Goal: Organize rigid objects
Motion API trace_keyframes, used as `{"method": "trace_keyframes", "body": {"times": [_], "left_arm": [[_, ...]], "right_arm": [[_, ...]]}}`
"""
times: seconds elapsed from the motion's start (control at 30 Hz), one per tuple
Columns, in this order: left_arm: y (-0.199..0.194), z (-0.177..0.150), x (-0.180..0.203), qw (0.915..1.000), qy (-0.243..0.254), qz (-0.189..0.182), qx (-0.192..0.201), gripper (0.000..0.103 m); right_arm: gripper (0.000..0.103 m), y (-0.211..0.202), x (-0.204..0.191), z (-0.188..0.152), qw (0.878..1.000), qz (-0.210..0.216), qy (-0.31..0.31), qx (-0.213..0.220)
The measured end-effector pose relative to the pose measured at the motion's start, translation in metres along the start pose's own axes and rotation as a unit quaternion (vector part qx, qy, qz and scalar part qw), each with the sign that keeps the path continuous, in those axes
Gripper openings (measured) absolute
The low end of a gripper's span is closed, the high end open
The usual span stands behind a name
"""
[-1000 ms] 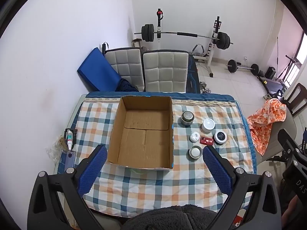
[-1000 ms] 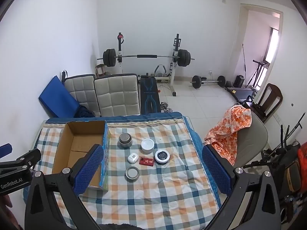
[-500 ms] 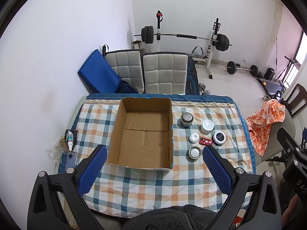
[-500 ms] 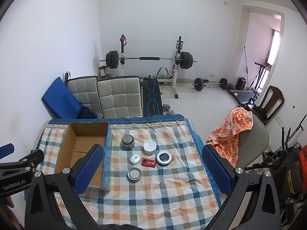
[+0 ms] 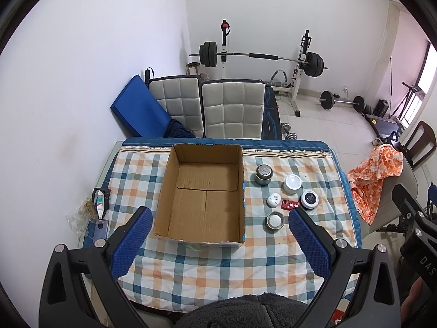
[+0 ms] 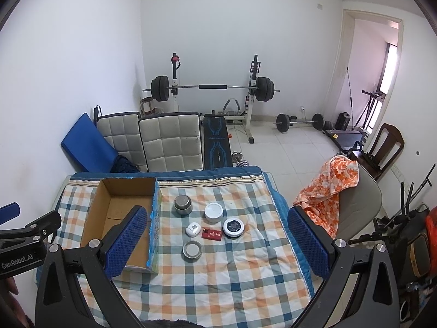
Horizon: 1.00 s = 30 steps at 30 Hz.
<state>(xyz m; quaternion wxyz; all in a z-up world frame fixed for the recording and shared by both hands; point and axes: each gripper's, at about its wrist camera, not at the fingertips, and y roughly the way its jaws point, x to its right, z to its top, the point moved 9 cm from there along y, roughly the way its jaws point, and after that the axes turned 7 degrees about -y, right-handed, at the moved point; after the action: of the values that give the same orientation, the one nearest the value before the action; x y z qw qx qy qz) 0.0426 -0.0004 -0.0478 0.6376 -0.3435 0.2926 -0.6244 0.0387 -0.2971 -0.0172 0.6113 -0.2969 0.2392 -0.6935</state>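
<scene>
An empty cardboard box (image 5: 202, 194) (image 6: 120, 218) sits open on the checked tablecloth. To its right lie several small objects: a metal cup (image 5: 263, 174) (image 6: 183, 205), a white round jar (image 5: 292, 183) (image 6: 213, 212), a white earbud case (image 5: 274, 200) (image 6: 193, 229), a red card (image 5: 290, 205) (image 6: 211, 234), a black-and-white round device (image 5: 309, 199) (image 6: 233, 227) and a metal-rimmed lid (image 5: 274, 220) (image 6: 192, 249). My left gripper (image 5: 217, 243) hangs open high above the box's near wall. My right gripper (image 6: 215, 243) is open too, well above the objects, holding nothing.
A glue tube (image 5: 100, 202) and a phone (image 5: 97, 232) lie at the table's left edge. Two padded chairs (image 5: 232, 109) stand behind the table. An orange cloth (image 6: 327, 188) hangs over a chair on the right. Gym equipment stands on the floor beyond.
Both views have drifted slightly back and upward, so the table sits a little lower in frame. Both grippers stay open and nothing on the table has moved.
</scene>
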Motion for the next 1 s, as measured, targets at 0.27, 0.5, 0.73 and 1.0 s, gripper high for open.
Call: {"method": "trace_keyframes", "body": {"times": [0.27,0.5,0.73,1.0], "left_arm": [[-0.002,-0.004,0.001,1.0,0.0,0.0,-0.002,0.102],[-0.002,-0.005,0.001,1.0,-0.001,-0.001,-0.003,0.102],[-0.002,-0.006,0.003,1.0,-0.002,-0.003,-0.003,0.102],[-0.002,-0.007,0.003,1.0,-0.001,-0.001,-0.003,0.102]], "right_arm": [[0.103,-0.004,-0.001,0.001,1.0,0.003,0.0,0.0],[0.103,-0.016,-0.004,0.006,1.0,0.007,0.0,0.003],[0.103,-0.02,-0.003,0.004,1.0,0.01,0.0,0.0],[0.103,-0.017,-0.003,0.001,1.0,0.009,-0.001,0.0]]}}
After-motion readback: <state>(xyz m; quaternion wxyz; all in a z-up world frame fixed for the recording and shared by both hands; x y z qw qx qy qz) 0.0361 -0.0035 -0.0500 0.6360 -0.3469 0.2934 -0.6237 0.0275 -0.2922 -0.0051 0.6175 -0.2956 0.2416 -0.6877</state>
